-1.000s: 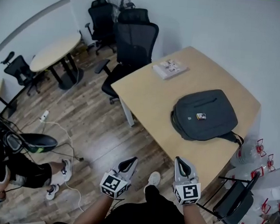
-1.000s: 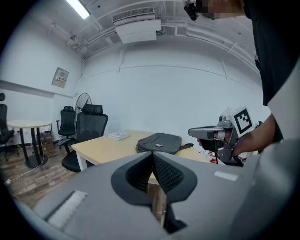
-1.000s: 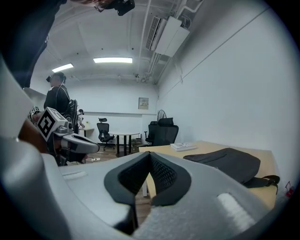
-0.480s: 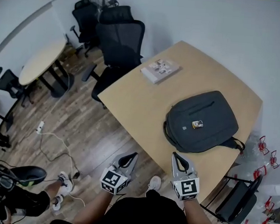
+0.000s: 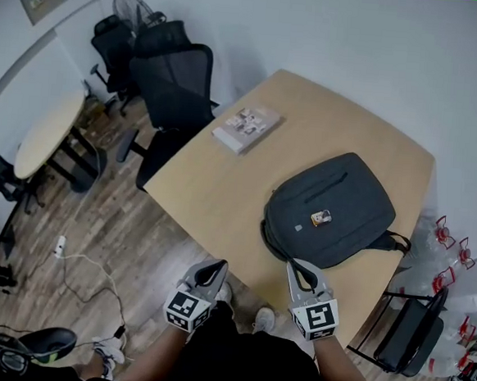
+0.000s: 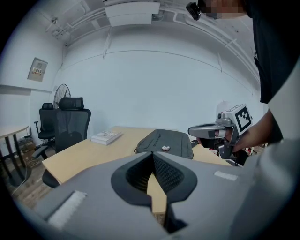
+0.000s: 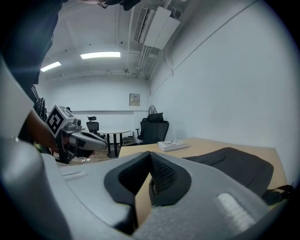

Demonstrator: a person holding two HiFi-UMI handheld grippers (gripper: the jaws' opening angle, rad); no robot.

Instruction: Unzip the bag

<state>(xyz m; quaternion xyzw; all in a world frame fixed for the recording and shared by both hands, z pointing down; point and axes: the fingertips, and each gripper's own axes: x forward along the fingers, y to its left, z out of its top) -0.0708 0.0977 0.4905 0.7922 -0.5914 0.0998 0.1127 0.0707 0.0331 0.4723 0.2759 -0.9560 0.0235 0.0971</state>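
A dark grey backpack [image 5: 332, 207] lies flat on the wooden table [image 5: 222, 184], near its right end, with a small tag on its front. The same backpack [image 6: 165, 142] shows ahead in the left gripper view, and the backpack [image 7: 234, 168] fills the right of the right gripper view. My left gripper [image 5: 213, 268] hangs shut and empty before the table's near edge. My right gripper [image 5: 300, 269] is shut and empty too, its tips just short of the bag's near edge.
A white book [image 5: 246, 128] lies at the table's far left. Black office chairs [image 5: 172, 90] stand beyond the table, with a round table [image 5: 50, 134] to the left. A dark chair [image 5: 412, 332] and bottles stand at the right. Cables trail on the wood floor.
The view has shifted towards the table: the backpack now lies closer below me, and both grippers have come nearer to the table's near edge. Both stay shut.
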